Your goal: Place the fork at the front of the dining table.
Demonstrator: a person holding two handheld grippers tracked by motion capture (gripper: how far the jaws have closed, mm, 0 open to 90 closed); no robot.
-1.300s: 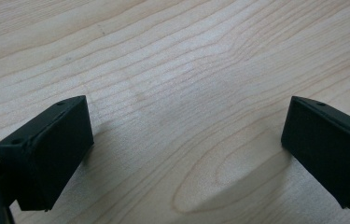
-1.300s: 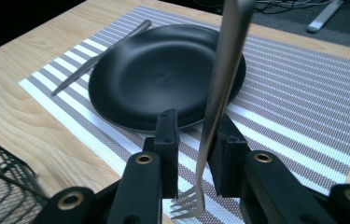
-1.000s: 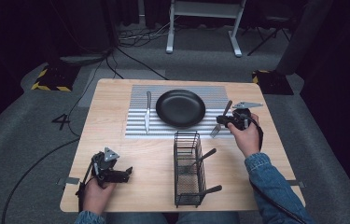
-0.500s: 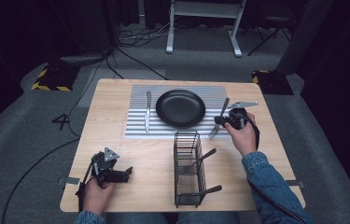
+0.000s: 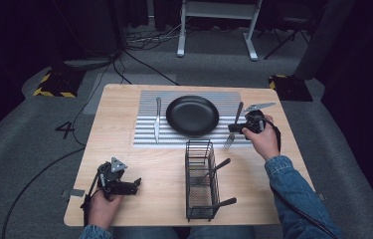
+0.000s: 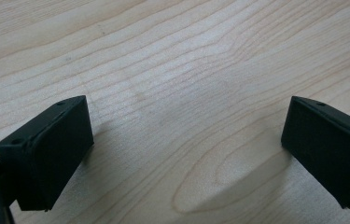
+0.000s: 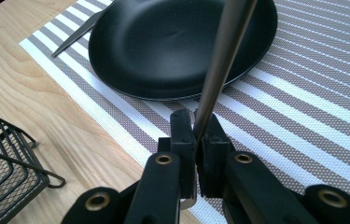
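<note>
A metal fork [image 5: 231,139] lies slantwise at the right edge of the striped placemat [image 5: 146,137], beside the black plate [image 5: 192,115]. My right gripper [image 5: 238,127] is shut on the fork. In the right gripper view the jaws pinch its shaft [image 7: 219,65], which runs up past the plate [image 7: 163,42]; the right gripper [image 7: 196,135] shows no gap. I cannot tell whether the fork is off the mat. My left gripper [image 5: 133,185] rests near the table's front left corner, open, with bare wood [image 6: 186,116] between its jaws.
A knife [image 5: 157,119] lies on the mat left of the plate. A black wire basket [image 5: 201,181] stands at the front middle, with two dark-handled utensils [image 5: 217,167] sticking out to its right. A corner of that basket [image 7: 4,158] sits near my right gripper.
The right hand has edged slightly to the left at the fork. The left hand and its gripper have stayed where they were.
</note>
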